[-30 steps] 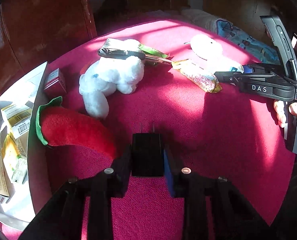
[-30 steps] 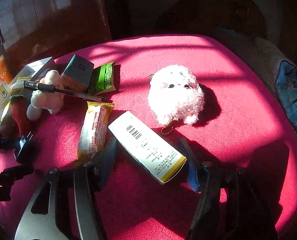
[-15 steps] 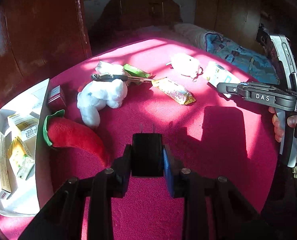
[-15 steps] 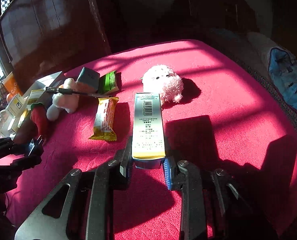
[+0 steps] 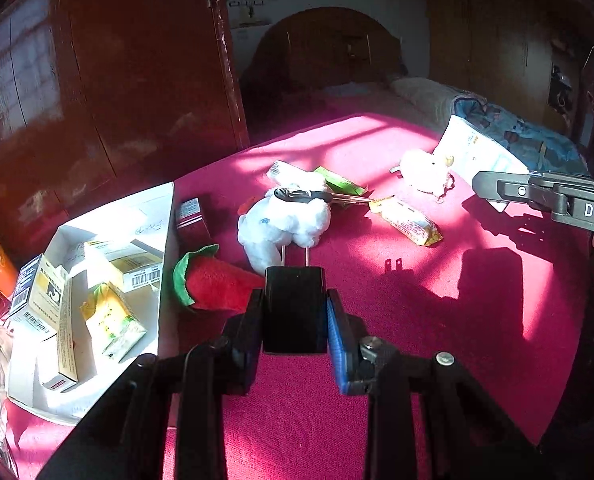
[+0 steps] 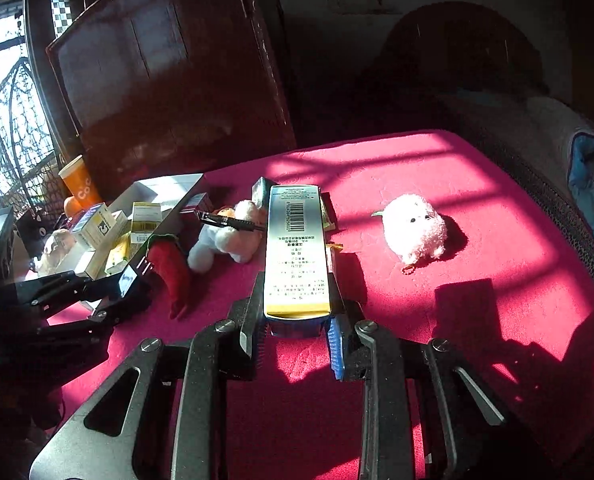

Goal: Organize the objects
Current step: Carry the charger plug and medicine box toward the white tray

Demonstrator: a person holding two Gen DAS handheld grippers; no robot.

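My left gripper (image 5: 295, 316) is shut on a black plug adapter (image 5: 294, 304), its two prongs pointing away, held above the pink cloth. My right gripper (image 6: 297, 326) is shut on a long white box (image 6: 297, 252) with a barcode and yellow end, lifted off the cloth. In the left wrist view that box (image 5: 477, 156) shows at the right, in the right gripper's jaws. In the right wrist view the left gripper (image 6: 131, 280) holds the adapter at the left. A white open box (image 5: 109, 208) with several cartons sits at the left.
On the pink cloth (image 5: 417, 320) lie a red plush chili (image 5: 213, 284), a white plush animal (image 5: 285, 220) with a black pen (image 5: 303, 196) across it, a yellow snack bar (image 5: 407, 220), a green packet (image 5: 339, 182), a small red box (image 5: 191, 216) and a fluffy pink toy (image 6: 415, 228). A dark wooden board (image 5: 117, 80) stands behind.
The right gripper closed on the long white box and lifted it off the cloth. Both grippers rose and drew back, so the table looks farther away. The left gripper kept the adapter.
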